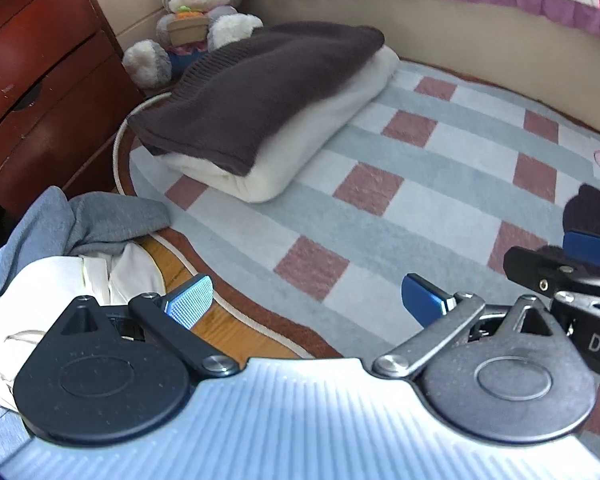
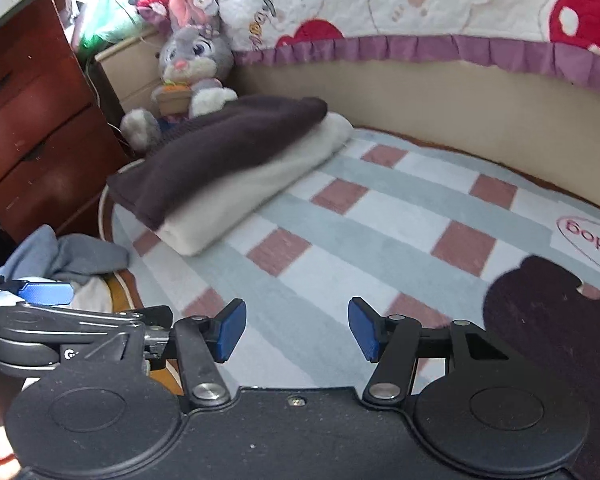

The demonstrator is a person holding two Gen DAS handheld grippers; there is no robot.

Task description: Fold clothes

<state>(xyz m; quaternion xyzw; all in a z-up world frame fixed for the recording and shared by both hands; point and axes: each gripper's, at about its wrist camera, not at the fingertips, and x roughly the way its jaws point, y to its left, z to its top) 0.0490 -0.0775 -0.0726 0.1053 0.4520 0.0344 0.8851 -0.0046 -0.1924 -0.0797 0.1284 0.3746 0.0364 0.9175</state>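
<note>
Checked rug [image 1: 380,216] — folded stack [image 1: 260,112], dark garment [image 2: 548,320] on it.

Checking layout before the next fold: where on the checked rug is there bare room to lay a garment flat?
The middle of the checked rug lies bare, bordered by the folded stack at the far left, the bed base behind, and a dark garment at the near right. It is crowded at the near left, where the unfolded pile sits off the rug's edge.

rug [image 1: 440,216]: pale blue, white, dusty-pink checks | folded pile ahead of left claw [image 1: 306,300]: dark brown sweater [image 1: 260,92] over cream garment [image 1: 300,148] | heap left of it: grey garment [image 1: 112,220] | claw pads [image 2: 230,330]: blue | plush rabbit [image 2: 188,72]: grey, white
</note>
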